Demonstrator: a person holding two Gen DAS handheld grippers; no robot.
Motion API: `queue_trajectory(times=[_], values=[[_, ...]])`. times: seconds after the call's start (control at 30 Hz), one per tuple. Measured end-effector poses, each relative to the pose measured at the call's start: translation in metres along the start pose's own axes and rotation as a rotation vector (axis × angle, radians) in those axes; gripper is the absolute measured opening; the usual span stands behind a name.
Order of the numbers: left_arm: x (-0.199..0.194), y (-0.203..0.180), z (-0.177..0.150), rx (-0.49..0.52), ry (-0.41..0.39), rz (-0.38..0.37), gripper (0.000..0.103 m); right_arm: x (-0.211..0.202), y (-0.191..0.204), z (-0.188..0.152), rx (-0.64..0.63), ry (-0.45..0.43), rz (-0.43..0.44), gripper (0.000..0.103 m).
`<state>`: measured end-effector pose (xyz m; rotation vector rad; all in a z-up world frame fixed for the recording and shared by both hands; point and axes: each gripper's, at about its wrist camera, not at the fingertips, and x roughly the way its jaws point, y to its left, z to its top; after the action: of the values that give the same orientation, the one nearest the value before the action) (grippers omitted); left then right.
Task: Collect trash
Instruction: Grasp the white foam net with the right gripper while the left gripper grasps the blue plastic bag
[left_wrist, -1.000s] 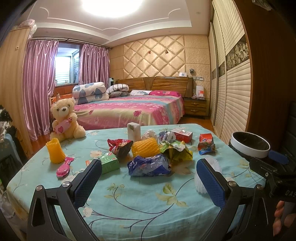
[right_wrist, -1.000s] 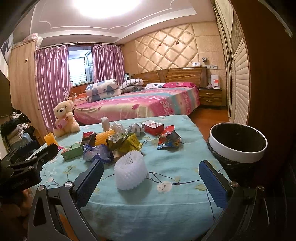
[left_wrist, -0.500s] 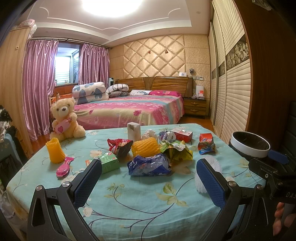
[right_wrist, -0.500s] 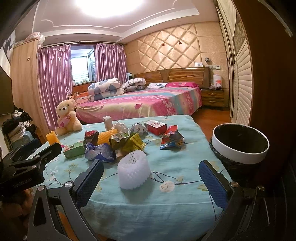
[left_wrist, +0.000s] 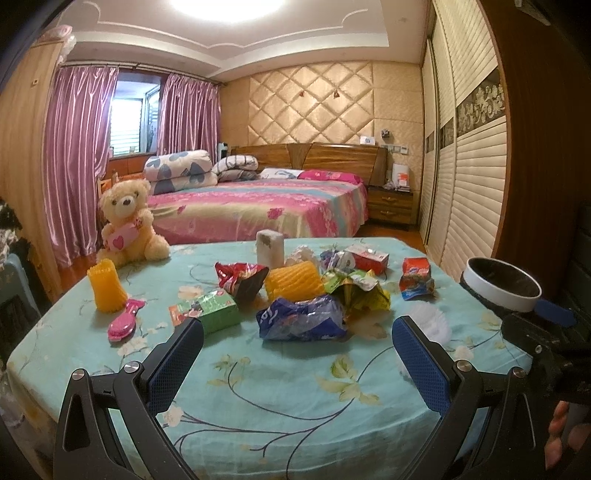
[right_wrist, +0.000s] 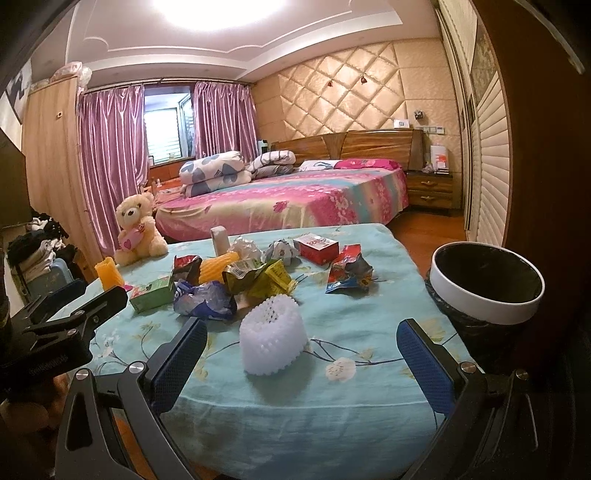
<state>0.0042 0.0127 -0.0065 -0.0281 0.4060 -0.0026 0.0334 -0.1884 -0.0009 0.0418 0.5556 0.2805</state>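
Trash lies in a heap mid-table: a blue wrapper (left_wrist: 301, 323), a green carton (left_wrist: 218, 309), yellow foam netting (left_wrist: 293, 282), a yellow-green wrapper (left_wrist: 360, 293), a red box (left_wrist: 367, 257) and a red-blue packet (left_wrist: 416, 282). White foam netting (right_wrist: 273, 338) stands nearest, just beyond my right gripper (right_wrist: 301, 363), which is open and empty. My left gripper (left_wrist: 297, 363) is also open and empty, short of the blue wrapper. A white-rimmed bin (right_wrist: 487, 284) with a black liner stands off the table's right side.
A teddy bear (left_wrist: 127, 225), an orange cup (left_wrist: 105, 290) and a pink brush (left_wrist: 125, 325) sit at the table's left. The table (left_wrist: 258, 398) carries a teal flowered cloth. A bed (left_wrist: 258, 206) lies behind, sliding wardrobe doors (left_wrist: 465, 177) to the right.
The right gripper has edged a little toward the white foam netting and the bin. The left gripper has barely moved. Both stay open.
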Motion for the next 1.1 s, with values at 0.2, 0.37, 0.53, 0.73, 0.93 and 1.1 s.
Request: queue_trajectory(times=[0.2,0.37,0.53,0.73,0.93,1.1], values=[[0.016,0.008,-0.001,-0.008,0.043,0.009,0.102,0.011,-0.004,-0.002,0.019,0.044,0.019,0.103],[0.03,0.015,-0.002,-0.012,0.076,0.005,0.099,0.022,-0.005,-0.004,0.033,0.086,0.035,0.103],[0.052,0.022,-0.001,0.001,0.121,-0.009,0.095,0.032,-0.003,-0.006,0.034,0.118,0.053,0.103],[0.084,0.029,0.01,0.048,0.175,-0.051,0.094,0.052,0.0,-0.007,0.042,0.179,0.077,0.103],[0.121,0.031,0.02,0.12,0.249,-0.072,0.094,0.078,0.001,-0.012,0.059,0.26,0.089,0.102],[0.139,0.02,0.021,0.194,0.289,-0.088,0.089,0.095,0.001,-0.015,0.071,0.304,0.1,0.101]])
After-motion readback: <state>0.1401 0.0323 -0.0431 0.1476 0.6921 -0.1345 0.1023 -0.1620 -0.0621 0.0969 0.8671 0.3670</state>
